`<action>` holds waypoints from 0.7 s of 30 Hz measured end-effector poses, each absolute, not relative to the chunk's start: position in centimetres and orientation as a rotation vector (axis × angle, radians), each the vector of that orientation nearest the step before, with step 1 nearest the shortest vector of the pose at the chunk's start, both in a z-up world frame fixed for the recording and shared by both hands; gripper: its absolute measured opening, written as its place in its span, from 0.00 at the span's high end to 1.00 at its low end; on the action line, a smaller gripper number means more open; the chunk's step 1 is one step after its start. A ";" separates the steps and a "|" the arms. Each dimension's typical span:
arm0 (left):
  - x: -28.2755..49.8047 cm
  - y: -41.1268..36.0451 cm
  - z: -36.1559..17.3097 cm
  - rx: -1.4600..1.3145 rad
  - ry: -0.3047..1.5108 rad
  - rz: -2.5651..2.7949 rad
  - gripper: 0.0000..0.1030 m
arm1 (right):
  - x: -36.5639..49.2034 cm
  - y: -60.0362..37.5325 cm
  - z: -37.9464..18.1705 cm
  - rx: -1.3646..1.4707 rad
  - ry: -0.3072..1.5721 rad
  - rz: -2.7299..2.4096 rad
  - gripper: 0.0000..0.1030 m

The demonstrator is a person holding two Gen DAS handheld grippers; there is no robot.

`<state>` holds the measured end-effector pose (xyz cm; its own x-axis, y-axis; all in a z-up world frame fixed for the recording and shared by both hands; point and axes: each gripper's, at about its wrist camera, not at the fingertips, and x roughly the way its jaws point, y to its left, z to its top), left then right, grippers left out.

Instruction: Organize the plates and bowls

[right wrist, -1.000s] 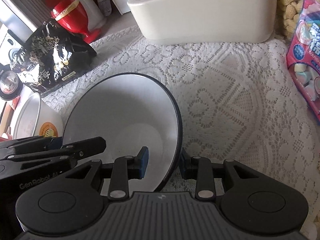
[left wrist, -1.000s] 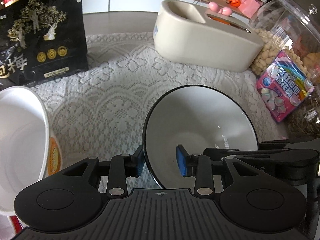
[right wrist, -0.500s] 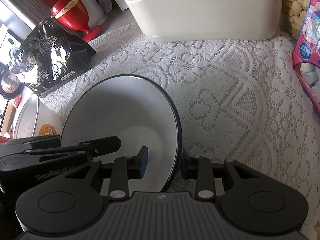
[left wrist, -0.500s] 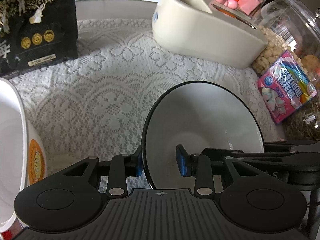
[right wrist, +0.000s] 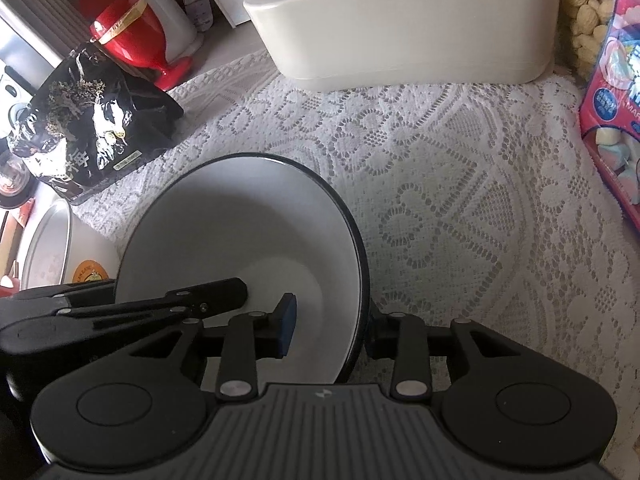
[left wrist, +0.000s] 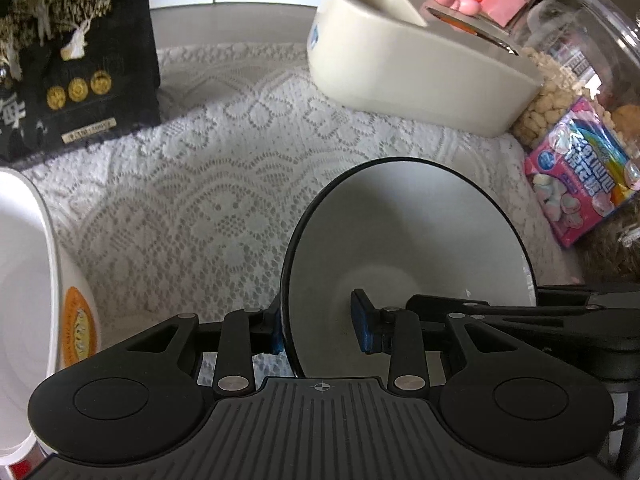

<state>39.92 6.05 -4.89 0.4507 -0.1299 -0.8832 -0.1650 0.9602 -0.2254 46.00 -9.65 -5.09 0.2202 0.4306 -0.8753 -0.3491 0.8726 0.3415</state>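
Observation:
A white bowl with a black rim (left wrist: 408,240) sits over the lace cloth (left wrist: 220,184). My left gripper (left wrist: 318,334) straddles its left rim: one blue pad lies against the outer wall, the other is inside the bowl, so it is shut on the wall. My right gripper (right wrist: 330,330) straddles the right rim of the same bowl (right wrist: 240,240), one pad inside and one finger hidden behind the rim, shut on it. A finger of the left gripper (right wrist: 216,294) reaches over the bowl. A taller white tub with an orange label (left wrist: 24,280) stands to the left.
A black snack bag (left wrist: 72,52) stands at the back left and a cream oval container (left wrist: 408,72) at the back. On the right are a pink marshmallow pack (left wrist: 580,184) and a clear jar of nuts (left wrist: 580,52). A red pot (right wrist: 128,28) stands beyond the cloth.
In the right wrist view the left gripper's finger has slid further in over the bowl. The left view has shifted a little forward over the cloth. The bowl keeps its place between both grippers.

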 end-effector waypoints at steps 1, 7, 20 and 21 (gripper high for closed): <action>39.8 6.1 -4.6 -0.302 1.104 0.013 0.66 | 45.9 -9.9 -4.9 0.079 1.232 0.543 0.67; 38.3 5.4 -1.5 -0.300 1.061 0.000 0.66 | 44.5 -11.0 -2.0 0.078 1.174 0.551 0.67; 30.6 0.4 3.9 -0.293 1.036 -0.101 0.63 | 37.0 -16.5 5.2 0.044 1.063 0.579 0.66; 29.6 0.0 3.6 -0.295 1.040 -0.118 0.63 | 36.2 -17.1 5.3 0.040 1.064 0.582 0.66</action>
<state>29.64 0.04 3.64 0.5043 -0.2351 -0.8309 -0.0427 0.9543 -0.2959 36.21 -17.07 5.33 0.3504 0.4680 -0.8113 -0.4301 0.8499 0.3045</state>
